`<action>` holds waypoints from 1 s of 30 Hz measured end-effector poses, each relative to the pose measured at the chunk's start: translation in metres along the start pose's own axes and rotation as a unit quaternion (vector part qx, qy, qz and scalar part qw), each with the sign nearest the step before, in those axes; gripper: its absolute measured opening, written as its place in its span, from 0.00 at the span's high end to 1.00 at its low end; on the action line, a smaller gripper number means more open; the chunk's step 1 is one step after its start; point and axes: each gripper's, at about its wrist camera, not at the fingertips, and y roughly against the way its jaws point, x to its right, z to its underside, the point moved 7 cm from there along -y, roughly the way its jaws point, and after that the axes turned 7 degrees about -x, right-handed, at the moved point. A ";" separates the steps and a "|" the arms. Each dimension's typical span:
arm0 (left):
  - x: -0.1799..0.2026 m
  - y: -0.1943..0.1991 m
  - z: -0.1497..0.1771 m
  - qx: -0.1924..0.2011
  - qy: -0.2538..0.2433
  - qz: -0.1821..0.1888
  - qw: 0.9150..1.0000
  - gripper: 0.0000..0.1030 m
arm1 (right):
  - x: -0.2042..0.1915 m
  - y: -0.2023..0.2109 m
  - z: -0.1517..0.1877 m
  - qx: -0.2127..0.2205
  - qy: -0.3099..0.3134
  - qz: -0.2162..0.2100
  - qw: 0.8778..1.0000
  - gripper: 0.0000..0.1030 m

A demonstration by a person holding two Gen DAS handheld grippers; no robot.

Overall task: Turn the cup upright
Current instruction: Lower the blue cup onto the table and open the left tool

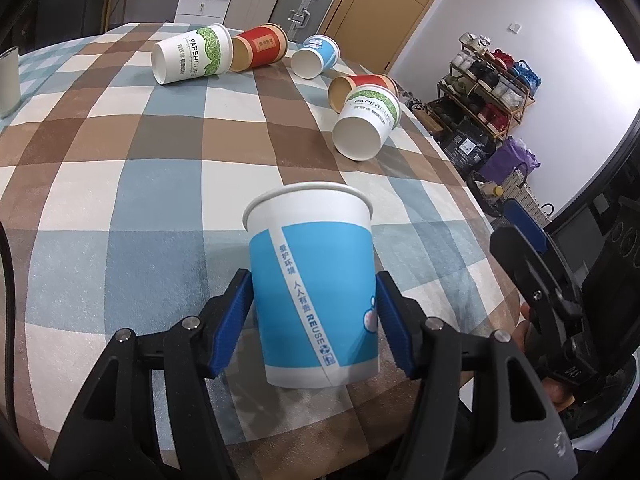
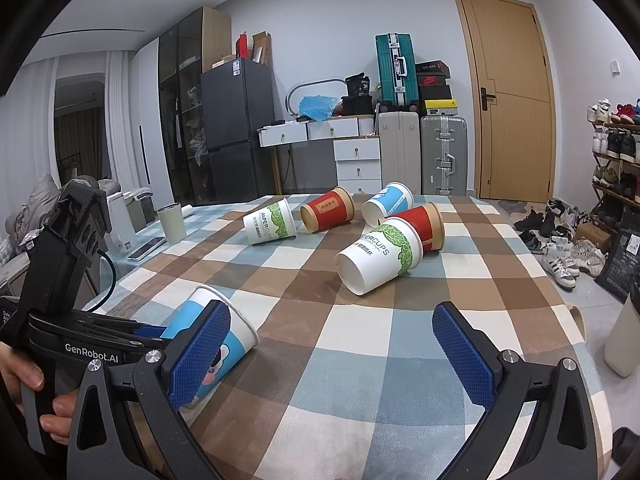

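My left gripper (image 1: 314,312) is shut on a blue and white paper cup (image 1: 312,288), its blue pads (image 1: 236,320) pressed on both sides. The cup's mouth points away from me, and it hangs tilted just above the checked tablecloth (image 1: 120,200). In the right wrist view the same cup (image 2: 236,330) leans mouth up and to the right, partly hidden behind my right finger. My right gripper (image 2: 332,356) is open and empty over the cloth's near part.
Several cups lie on their sides farther back: a white-green one (image 2: 380,254), a red one (image 2: 424,226), a blue one (image 2: 388,202), another red one (image 2: 328,208), another white-green one (image 2: 270,222). A grey tumbler (image 2: 172,222) and a phone (image 2: 146,248) sit at the left edge.
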 end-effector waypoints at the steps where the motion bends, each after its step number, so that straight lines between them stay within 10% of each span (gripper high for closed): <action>1: 0.001 0.000 0.000 -0.001 -0.001 0.002 1.000 0.43 | 0.000 0.000 0.000 0.000 0.000 0.000 1.000 0.00; 22: -0.011 0.027 -0.008 0.041 -0.007 -0.002 0.999 0.00 | 0.001 0.002 -0.001 0.002 -0.002 -0.001 1.000 0.00; 30: -0.030 0.056 -0.017 0.096 -0.036 -0.038 0.994 0.01 | -0.002 0.001 -0.006 -0.015 0.000 0.009 1.000 0.00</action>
